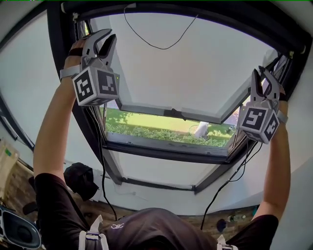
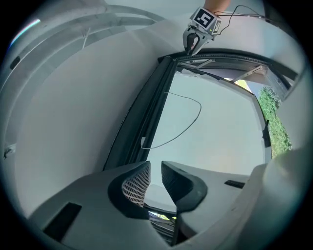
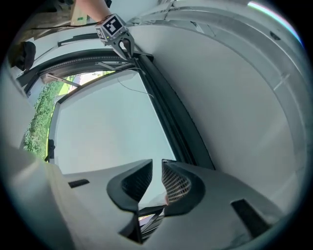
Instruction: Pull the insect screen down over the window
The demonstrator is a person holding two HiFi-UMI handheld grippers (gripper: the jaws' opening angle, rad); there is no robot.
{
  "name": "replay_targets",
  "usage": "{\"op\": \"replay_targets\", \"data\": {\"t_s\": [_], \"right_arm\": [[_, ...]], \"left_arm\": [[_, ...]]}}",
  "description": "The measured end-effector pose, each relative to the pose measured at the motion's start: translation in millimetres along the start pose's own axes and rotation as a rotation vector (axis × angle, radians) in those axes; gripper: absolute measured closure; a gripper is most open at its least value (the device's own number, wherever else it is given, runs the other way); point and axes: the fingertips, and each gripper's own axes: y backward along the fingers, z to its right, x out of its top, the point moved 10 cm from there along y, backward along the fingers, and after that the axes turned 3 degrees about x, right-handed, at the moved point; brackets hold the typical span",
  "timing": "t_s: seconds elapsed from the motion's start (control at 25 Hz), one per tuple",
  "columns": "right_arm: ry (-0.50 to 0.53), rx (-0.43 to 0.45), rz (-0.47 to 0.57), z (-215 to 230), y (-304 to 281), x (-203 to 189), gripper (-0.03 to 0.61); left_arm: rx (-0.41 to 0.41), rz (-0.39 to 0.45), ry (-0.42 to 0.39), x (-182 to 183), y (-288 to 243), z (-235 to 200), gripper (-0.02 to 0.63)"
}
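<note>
While both tongs were held slightly parted and empty, the left tongs (image 1: 111,35) at 10 o'clock and the right tongs (image 1: 260,73) at 3 o'clock of the roof window (image 1: 195,63), the insect screen was judged rolled up in the dark top bar (image 1: 220,14) at 12 o'clock. If the bar were pulled unevenly, the screen could be skewed and jammed, or the hanging cord (image 1: 156,45) snagged. Two tongs, one window, one bar and one cord were counted.

Home attic room: slanted white ceiling (image 1: 29,78), tilt-open roof window (image 1: 195,68), hedge (image 1: 161,134) outside.
</note>
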Motion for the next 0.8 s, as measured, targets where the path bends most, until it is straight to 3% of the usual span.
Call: {"op": "replay_targets", "data": {"t_s": [0.32, 0.48, 0.8], "right_arm": [[-0.003, -0.045, -0.039, 49.1, -30.0, -0.5, 0.514], [0.020, -0.013, -0.065, 66.5, -44.1, -8.4, 0.512], [0.108, 0.050, -0.120, 84.5, -65.7, -12.0, 0.506]], "left_arm": [[-0.049, -0.080, -0.124, -10.6, -46.8, -29.5, 0.528], [-0.065, -0.116, -0.200, -19.8, -59.0, -43.5, 0.521], [-0.147, -0.154, -0.219, -23.1, -74.6, -56.2, 0.514]]}}
